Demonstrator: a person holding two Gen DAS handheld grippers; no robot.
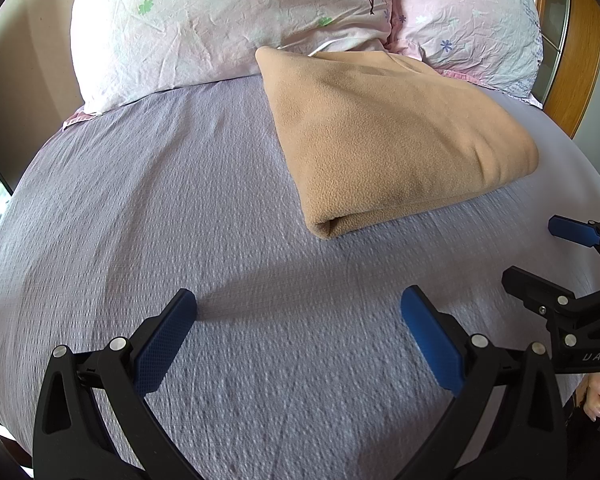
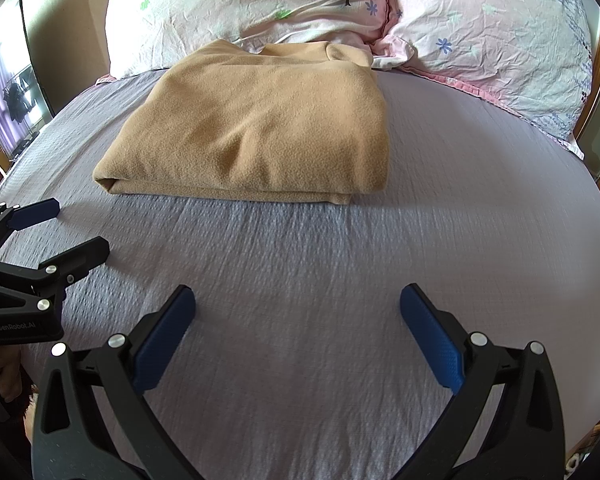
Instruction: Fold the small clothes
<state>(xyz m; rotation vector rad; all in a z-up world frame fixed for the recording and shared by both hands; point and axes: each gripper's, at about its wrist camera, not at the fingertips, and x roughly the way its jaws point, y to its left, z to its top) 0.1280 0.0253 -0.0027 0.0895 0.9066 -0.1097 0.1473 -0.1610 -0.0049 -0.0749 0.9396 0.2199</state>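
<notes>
- Garment: tan fleece, lying as a folded, roughly square stack on the lilac bedspread, its far edge touching the pillows. You judge the fold to be finished or close to it.
- Left gripper: jaws spread wide, nothing between them, held over bare bedspread, well short of the garment.
- Right gripper: jaws spread wide, empty, also short of the garment and just beside the left one.
- Risk, snagging: if you reach back in with the jaws this wide, a finger could catch the near rolled edge and drag the layers open. Fleece looks soft and thick, so you should expect it to spring back.
- Risk, wrong pinch: a low, flat approach could pinch the bedspread with the garment and pull both.
- Risk, collision: your two grippers sit close together; a crossing move could knock them.
- Risk, crowding: the far edge abuts the pillows, so a push forward could ride it up onto them.
- Hidden: the far top corner bunches up against the pillows; you cannot tell whether it is a collar, sleeve or loose fold.
- Hidden: the layer count and the underside are out of sight.
- Hard to make out: the bedspread texture near the jaws is blurred.
- Cut off: your hands show only at the picture edges; the room to the sides is warped.
</notes>
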